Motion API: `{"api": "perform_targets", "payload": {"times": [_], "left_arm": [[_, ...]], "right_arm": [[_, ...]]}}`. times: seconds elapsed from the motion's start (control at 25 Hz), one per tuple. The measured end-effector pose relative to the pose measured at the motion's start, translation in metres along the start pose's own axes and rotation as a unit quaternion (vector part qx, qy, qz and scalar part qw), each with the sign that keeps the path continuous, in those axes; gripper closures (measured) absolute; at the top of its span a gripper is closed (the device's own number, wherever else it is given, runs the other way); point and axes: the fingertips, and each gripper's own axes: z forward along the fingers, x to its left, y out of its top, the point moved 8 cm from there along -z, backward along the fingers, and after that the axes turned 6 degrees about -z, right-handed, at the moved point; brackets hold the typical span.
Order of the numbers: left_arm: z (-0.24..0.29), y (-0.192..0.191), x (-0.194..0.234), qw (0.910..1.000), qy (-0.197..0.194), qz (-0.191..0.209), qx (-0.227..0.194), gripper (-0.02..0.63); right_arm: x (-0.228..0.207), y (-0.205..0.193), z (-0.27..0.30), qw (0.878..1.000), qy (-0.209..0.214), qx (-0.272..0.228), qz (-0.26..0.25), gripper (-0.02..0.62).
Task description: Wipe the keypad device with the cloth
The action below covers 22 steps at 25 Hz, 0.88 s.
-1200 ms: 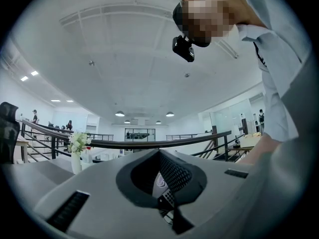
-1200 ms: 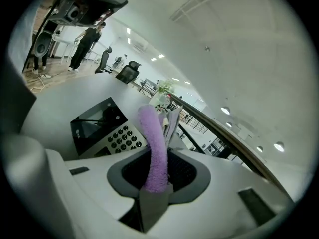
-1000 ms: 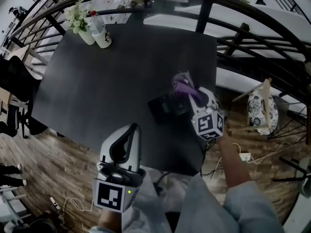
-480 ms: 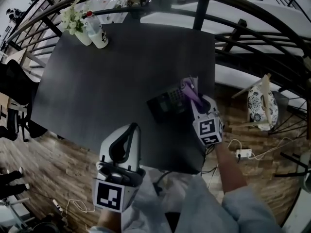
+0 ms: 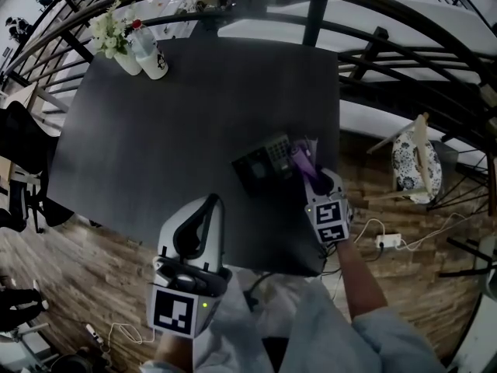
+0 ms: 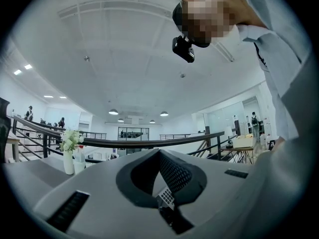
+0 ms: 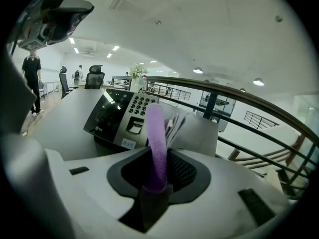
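Observation:
The black keypad device [image 5: 262, 162] lies near the right edge of the dark table [image 5: 178, 123]; in the right gripper view its number keys and screen [image 7: 119, 114] sit just ahead of the jaws. My right gripper [image 5: 308, 171] is shut on a purple cloth [image 5: 300, 156], which stands up between the jaws [image 7: 157, 133] and rests against the device's right side. My left gripper [image 5: 212, 203] hovers over the table's near edge, left of the device, shut with nothing in it [image 6: 159, 152].
A vase of white flowers [image 5: 109, 36] and a bottle [image 5: 149, 51] stand at the table's far left corner. A dark railing [image 5: 311, 10] runs behind. Right of the table are a cushioned chair [image 5: 411, 169] and a power strip [image 5: 387, 242] on the wood floor.
My right gripper has drawn the cloth from the device's far right corner back along its right side, toward me. The left gripper has stayed put.

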Motion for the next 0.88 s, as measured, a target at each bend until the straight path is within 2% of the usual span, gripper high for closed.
{"api": "perform_targets", "payload": {"times": [0.24,0.4,0.64,0.88], "left_arm": [[0.000,0.006,0.000,0.9999,-0.013,0.000,-0.008,0.594],[0.000,0.012,0.000,0.9994,-0.029,0.006,-0.018,0.594],[0.003,0.016,0.002,0.9983,-0.052,0.012,-0.024,0.594],[0.008,0.021,0.005,0.9965,-0.075,0.015,-0.034,0.594]], "right_arm": [[0.006,-0.007,-0.019,1.000,0.008,0.021,0.021,0.497],[0.010,-0.006,-0.036,0.999,-0.001,0.021,0.042,0.497],[0.013,0.019,-0.067,0.997,-0.035,-0.018,0.071,0.497],[0.010,0.062,-0.097,0.990,-0.074,-0.076,0.093,0.497]]}}
